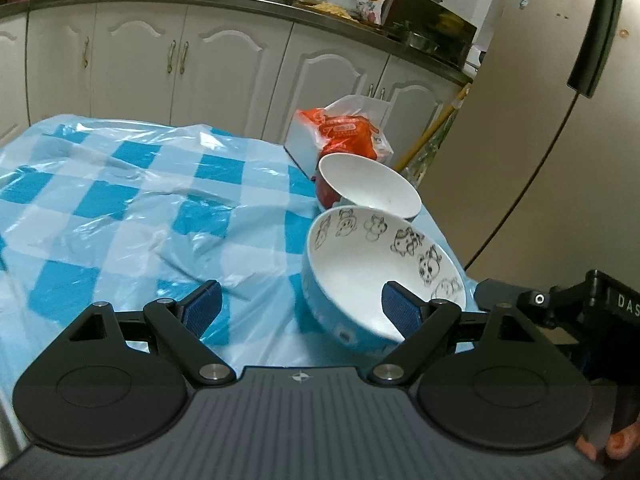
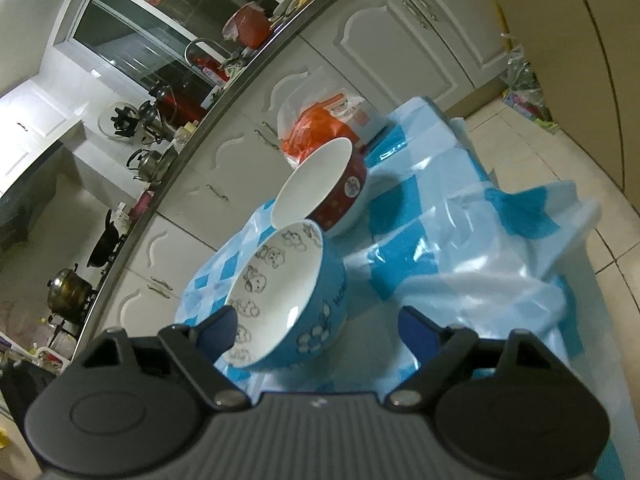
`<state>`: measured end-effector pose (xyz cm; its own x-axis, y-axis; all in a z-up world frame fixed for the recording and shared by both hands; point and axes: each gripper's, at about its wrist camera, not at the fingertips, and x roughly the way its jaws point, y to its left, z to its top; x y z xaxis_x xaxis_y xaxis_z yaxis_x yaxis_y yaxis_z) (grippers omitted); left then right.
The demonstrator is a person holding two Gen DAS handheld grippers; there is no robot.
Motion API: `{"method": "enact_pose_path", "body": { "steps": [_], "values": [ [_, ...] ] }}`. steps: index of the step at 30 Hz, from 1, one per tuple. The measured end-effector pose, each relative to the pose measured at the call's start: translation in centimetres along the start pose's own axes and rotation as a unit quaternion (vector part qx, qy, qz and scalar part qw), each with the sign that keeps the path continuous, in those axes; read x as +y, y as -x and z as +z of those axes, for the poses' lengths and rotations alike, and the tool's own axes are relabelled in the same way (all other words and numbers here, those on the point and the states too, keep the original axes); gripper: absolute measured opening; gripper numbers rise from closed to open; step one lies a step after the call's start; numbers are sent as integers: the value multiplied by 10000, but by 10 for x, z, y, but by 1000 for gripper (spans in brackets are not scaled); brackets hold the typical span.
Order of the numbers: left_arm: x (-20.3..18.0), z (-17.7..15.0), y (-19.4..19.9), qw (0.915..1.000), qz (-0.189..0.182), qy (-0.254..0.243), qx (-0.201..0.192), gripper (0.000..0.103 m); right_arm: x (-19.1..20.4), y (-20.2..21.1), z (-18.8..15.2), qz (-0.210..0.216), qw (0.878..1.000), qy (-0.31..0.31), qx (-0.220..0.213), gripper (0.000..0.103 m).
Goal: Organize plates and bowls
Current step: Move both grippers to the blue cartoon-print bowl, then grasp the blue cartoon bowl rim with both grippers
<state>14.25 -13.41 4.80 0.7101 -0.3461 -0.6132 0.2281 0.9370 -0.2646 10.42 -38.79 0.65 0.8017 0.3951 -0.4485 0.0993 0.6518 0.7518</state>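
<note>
Inspector: Both grippers stand open, nothing held. The right gripper [image 2: 316,332] straddles the blue bowl [image 2: 288,300] on the checked tablecloth [image 2: 460,264]; the left gripper [image 1: 302,306] sits beside it.

Assessor: Risk?

Inspector: The red bowl [image 2: 340,192] seems to touch it. A clumsy pinch could tip either off the near edge.
</note>
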Motion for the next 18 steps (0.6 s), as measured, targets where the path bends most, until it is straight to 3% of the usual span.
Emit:
{"method": "enact_pose_path", "body": {
  "steps": [7, 12, 16, 18],
  "values": [
    [-7, 2, -27, 9999, 94, -33, 131, 95, -10, -15, 9, 186, 9994, -253, 123, 82],
    [-6, 0, -39, 9997, 138, -73, 197, 65, -13, -22, 13, 329, 9987, -346, 194, 75],
    [-5, -1, -45, 9997, 141, -114, 156, 56, -11, -29, 13, 407, 9982, -354, 250, 73],
    [-5, 0, -46, 9998, 98, -115, 141, 46, -11, -32, 13, 427, 9980, -384, 277, 73]
  ]
}}
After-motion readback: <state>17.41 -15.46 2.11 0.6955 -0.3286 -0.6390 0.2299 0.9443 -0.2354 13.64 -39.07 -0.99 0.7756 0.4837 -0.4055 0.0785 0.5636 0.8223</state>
